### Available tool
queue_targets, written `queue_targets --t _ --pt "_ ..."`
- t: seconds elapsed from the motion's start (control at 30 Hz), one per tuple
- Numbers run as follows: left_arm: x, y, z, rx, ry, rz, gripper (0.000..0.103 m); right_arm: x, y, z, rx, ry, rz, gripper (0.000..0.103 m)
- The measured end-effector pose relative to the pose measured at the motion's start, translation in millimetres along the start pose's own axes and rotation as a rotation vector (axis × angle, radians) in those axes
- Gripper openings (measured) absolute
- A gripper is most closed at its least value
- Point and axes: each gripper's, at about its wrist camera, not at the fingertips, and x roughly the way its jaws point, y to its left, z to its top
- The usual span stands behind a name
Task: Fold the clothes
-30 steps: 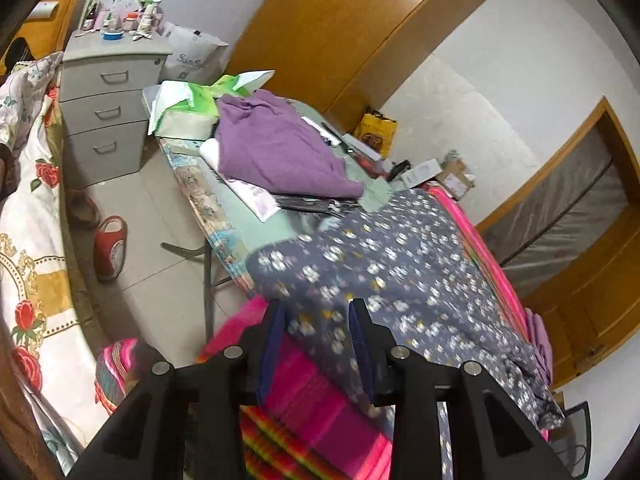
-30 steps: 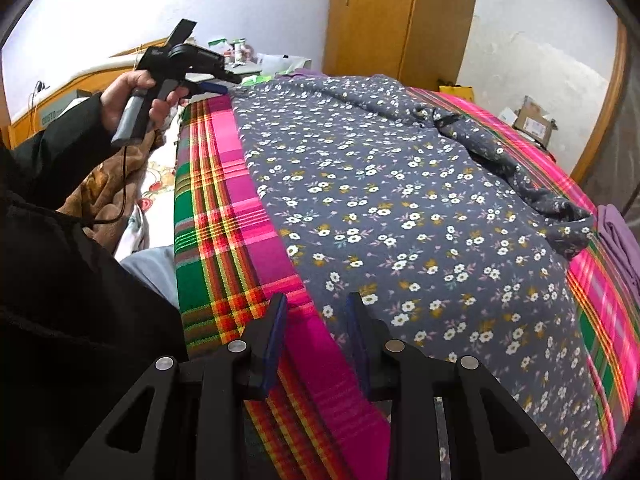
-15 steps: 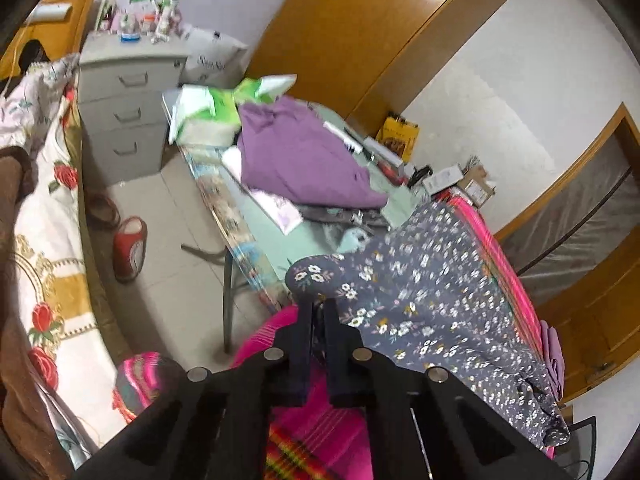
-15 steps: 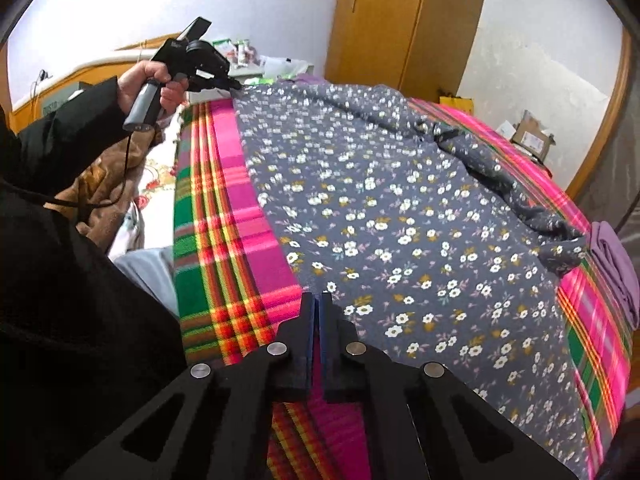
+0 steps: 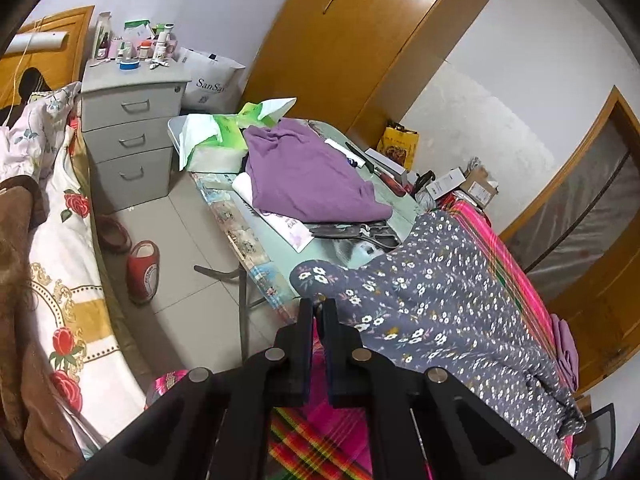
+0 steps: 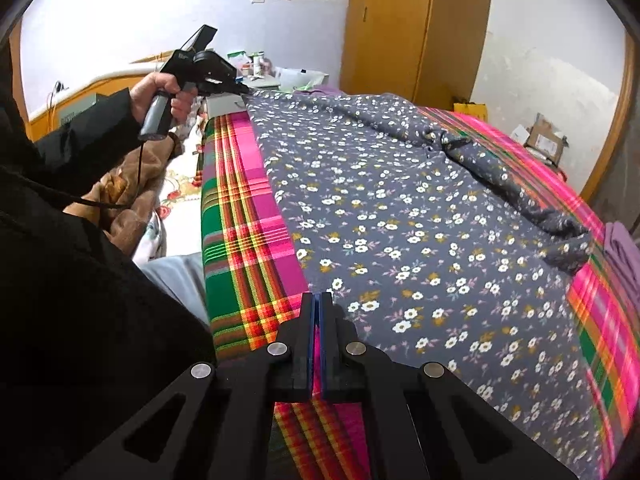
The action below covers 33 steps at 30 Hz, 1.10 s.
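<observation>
A grey garment with small white flowers [image 6: 400,220] lies spread on a pink and green plaid blanket [image 6: 240,220] on a bed. In the right wrist view my right gripper [image 6: 317,298] is shut on the garment's near hem, right where it meets the blanket. My left gripper [image 5: 318,304] is shut on the far corner of the same garment [image 5: 440,300], and the cloth bulges up a little above its fingertips. The right wrist view also shows the left gripper [image 6: 244,91] held in a hand at that far corner.
Beyond the bed stands a folding table [image 5: 256,264] bearing a purple garment [image 5: 304,176] and green packs [image 5: 216,132]. Left of it are a grey drawer cabinet [image 5: 132,120] and red slippers [image 5: 144,272]. Another purple cloth [image 6: 620,256] lies at the bed's right edge. A dark sleeve [image 6: 80,140] is at left.
Both grippers stood open over the garment's edge and have shut on it. The left one has raised its corner slightly; the right one has stayed put.
</observation>
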Motion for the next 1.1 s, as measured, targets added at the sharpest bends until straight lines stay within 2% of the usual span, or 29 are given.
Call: queue_targets --t 0.17,0.23,0.27,0.33,0.43,0.5,0.57,0.67,0.8,0.9,0.97,1.0,1.1 --pt "19 9 -9 0.009 0.09 0.0 0.005 8 -2 -6 0.015 0.034 0.017 0.002" --pt "17 9 -11 0.018 0.098 -0.006 0.007 4 -4 -5 0.022 0.028 0.016 0.006" --pt "13 9 -11 0.027 0.091 0.001 0.007 0 -5 -6 0.023 0.023 0.011 0.009" --pt "3 8 -10 0.04 0.066 0.019 0.007 -12 -12 -5 0.05 -0.002 -0.012 0.024" --pt "-16 7 -5 0.043 0.004 0.062 0.007 -38 -39 -4 0.156 -0.087 -0.093 0.028" --pt "-27 -6 -4 0.068 -0.03 0.053 0.007 -56 -68 -5 0.275 -0.137 -0.176 0.028" --pt "-28 -30 -10 0.129 -0.032 0.008 0.007 -67 -97 -8 0.388 -0.155 -0.248 0.03" --pt "-26 -78 -32 0.254 0.007 -0.094 0.008 -72 -137 -13 0.529 -0.135 -0.348 0.03" --pt "-9 -153 -77 0.468 0.105 -0.247 0.008 -68 -181 -22 0.709 -0.125 -0.33 0.03" --pt "3 -194 -110 0.591 0.154 -0.298 0.008 -59 -200 -19 0.77 -0.116 -0.318 0.031" --pt "9 -207 -125 0.632 0.181 -0.324 0.008 -53 -203 -13 0.778 -0.125 -0.289 0.031" --pt "12 -212 -130 0.65 0.188 -0.326 0.008 -50 -204 -9 0.785 -0.126 -0.281 0.033" --pt "20 -217 -139 0.685 0.18 -0.309 0.008 -41 -206 2 0.792 -0.123 -0.285 0.055"
